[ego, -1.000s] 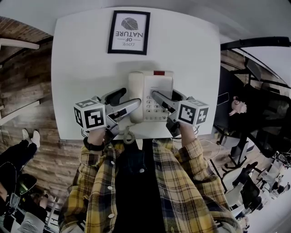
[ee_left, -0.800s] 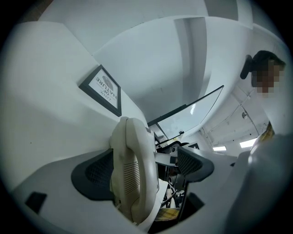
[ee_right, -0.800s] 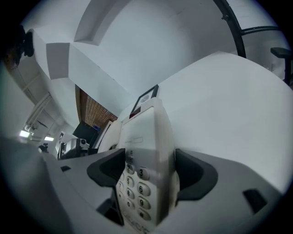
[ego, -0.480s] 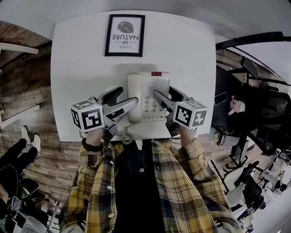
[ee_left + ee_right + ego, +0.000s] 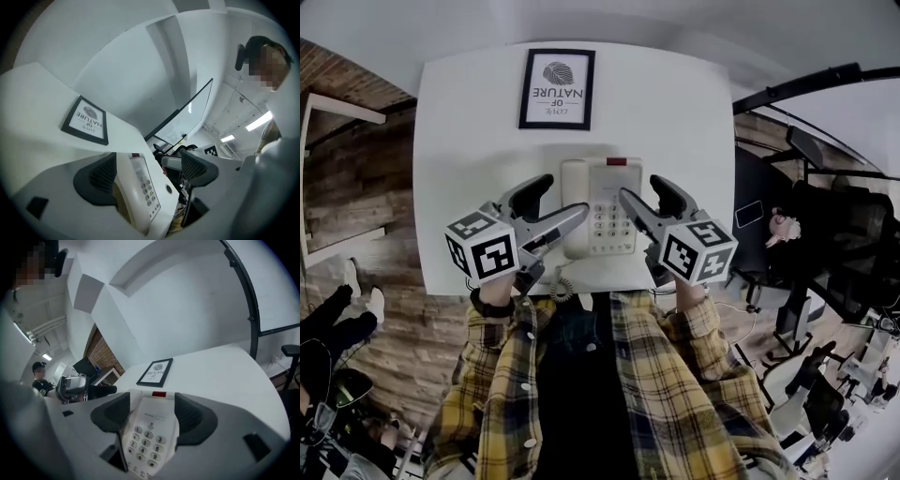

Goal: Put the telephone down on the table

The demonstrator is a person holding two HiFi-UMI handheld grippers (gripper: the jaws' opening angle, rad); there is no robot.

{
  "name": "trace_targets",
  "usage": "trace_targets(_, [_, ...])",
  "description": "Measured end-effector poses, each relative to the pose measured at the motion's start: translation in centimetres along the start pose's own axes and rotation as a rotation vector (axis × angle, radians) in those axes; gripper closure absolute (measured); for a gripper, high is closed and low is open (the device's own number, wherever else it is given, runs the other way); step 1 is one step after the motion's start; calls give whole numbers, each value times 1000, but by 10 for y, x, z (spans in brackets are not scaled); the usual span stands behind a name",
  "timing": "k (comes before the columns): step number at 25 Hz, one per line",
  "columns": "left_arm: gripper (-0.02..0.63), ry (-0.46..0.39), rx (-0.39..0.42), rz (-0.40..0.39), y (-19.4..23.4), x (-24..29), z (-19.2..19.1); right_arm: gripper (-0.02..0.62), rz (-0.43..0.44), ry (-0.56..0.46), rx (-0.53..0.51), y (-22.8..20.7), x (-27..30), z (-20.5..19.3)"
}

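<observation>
White phone [image 5: 600, 208] rests on the table [image 5: 469, 141], my left gripper [image 5: 562, 195] and right gripper [image 5: 641, 187] both spread wide and empty, though a careless retreat could snag its near cord [image 5: 560, 284].

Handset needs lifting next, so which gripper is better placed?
Probably left. The handset lies on the telephone's left side, nearest the left gripper's open jaws; the right gripper is over the keypad.
</observation>
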State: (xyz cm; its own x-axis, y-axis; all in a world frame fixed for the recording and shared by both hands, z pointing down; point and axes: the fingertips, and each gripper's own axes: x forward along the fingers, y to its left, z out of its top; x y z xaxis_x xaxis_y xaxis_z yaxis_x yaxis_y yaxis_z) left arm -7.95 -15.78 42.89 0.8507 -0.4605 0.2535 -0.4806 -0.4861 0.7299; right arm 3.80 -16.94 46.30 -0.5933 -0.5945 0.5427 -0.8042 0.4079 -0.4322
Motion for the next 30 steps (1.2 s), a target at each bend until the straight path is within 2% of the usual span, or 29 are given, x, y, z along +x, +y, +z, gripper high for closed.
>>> trace_targets(9, [164, -48, 223, -25, -61, -6, 33, 290, 88, -122, -139, 51, -27, 53])
trace_targets(14, [166, -134, 250, -63, -91, -19, 59, 291, 148, -203, -213, 84, -45, 83])
trace_targets(18, [170, -173, 318, -64, -111, -31, 75, 295, 195, -267, -274, 111, -59, 104])
trace_targets(19, [172, -185, 332, -67, -117, -34, 79, 312, 201, -289, -293, 117, -63, 109])
trace_targets(20, [181, -196, 348, -67, -122, -36, 83, 372, 199, -311, -314, 122, -67, 115])
trace_targets(21, [202, -208, 371, -61, -126, -39, 86, 430, 195, -331, -336, 126, -71, 121])
trace_targets(22, [259, -219, 401, -50, -130, -41, 90, 434, 194, -345, -356, 131, -74, 125])
trace_targets(23, [356, -231, 433, -36, -134, -43, 93, 439, 198, -355, -374, 135, -78, 128])
trace_targets(24, [426, -242, 464, -26, -138, -45, 95, 446, 205, -364, -390, 140, -81, 131])
trace_targets(30, [485, -279, 556, -44, -161, -57, 104, 494, 237, -400, -459, 165, -95, 140])
